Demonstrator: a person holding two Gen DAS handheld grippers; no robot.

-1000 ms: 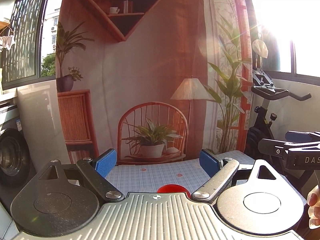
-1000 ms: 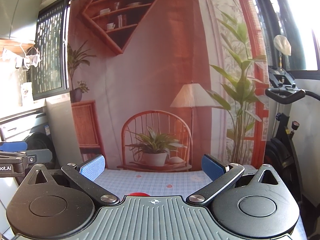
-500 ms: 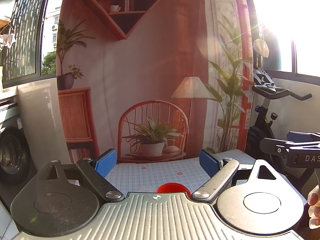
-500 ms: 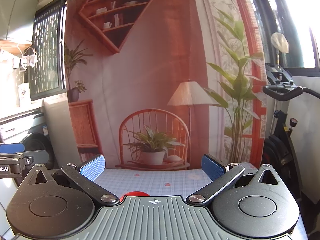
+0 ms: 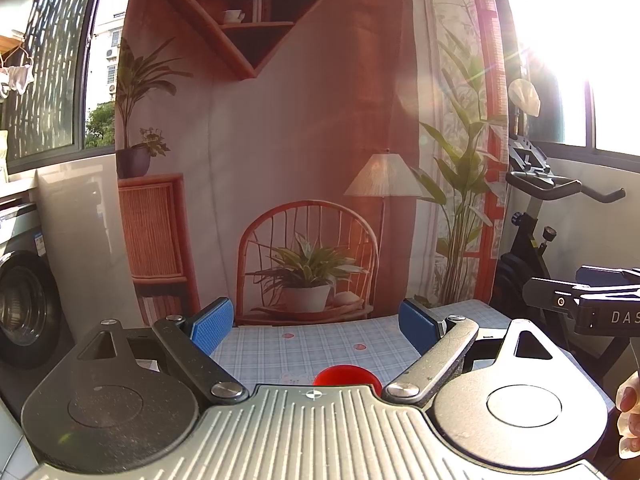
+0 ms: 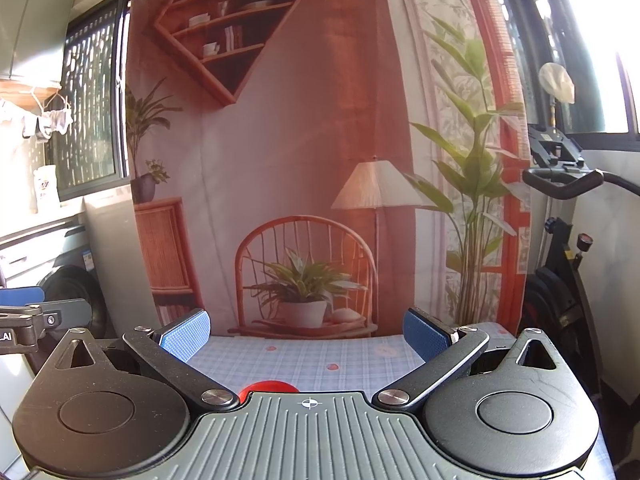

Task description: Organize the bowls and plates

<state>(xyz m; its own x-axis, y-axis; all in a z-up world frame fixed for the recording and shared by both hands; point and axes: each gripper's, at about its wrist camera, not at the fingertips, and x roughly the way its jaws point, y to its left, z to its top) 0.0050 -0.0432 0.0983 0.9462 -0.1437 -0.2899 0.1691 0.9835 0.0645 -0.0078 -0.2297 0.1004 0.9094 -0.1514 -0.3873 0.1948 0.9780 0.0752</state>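
Change since one second earlier: both views tilt slightly down; more of the red dish shows above each housing.

Left tool (image 5: 316, 322): blue pads spread wide, empty, above the table (image 5: 320, 344).
Right tool (image 6: 306, 330): likewise wide, empty.
Red dish (image 5: 346, 374): on the table, near, just below the tools.

Step, as judged: approach. Advice: lower further, centre one rim edge between the pads before closing.

Obscured: most of the dish, plate or bowl undeterminable; other crockery unseen; sun glare upper right.

Bowl (image 5: 346, 375) on table (image 5: 304, 344), backdrop (image 5: 304, 128) behind; exercise bike (image 5: 536, 216) right of table.
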